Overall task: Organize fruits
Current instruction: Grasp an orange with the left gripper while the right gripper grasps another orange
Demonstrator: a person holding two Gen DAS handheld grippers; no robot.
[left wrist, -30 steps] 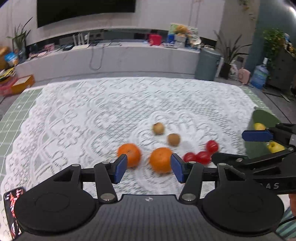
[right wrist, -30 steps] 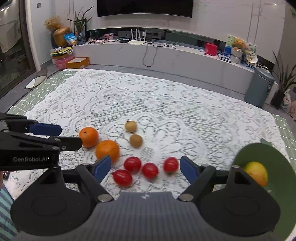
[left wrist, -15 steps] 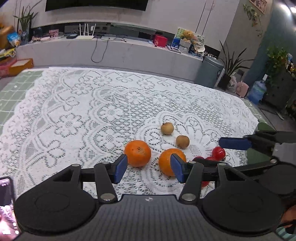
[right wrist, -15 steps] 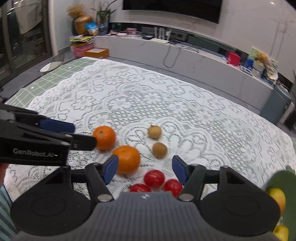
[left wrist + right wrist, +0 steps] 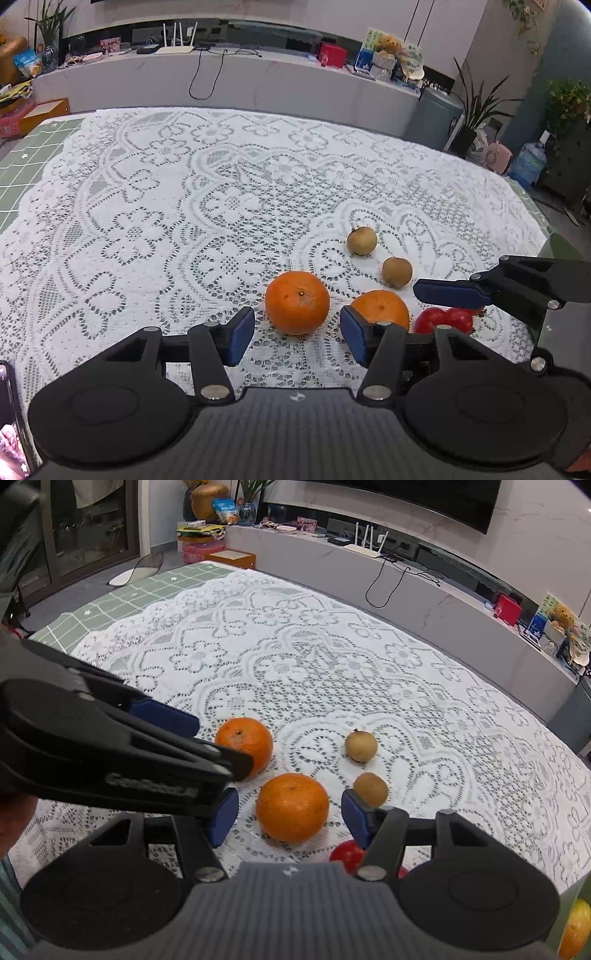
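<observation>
We see the white lace tablecloth, largest here, still carrying the loose fruit. Our left gripper has dropped toward the far round orange, jaws spread, unchanged, nothing between the pads. Our right gripper swung off the small red tomatoes; its jaws have just been closing around the near round orange without touching it. Both oranges look next.

Soft indoor light, fisheye-warped edges

Bare lace tablecloth beyond clustered oranges
</observation>
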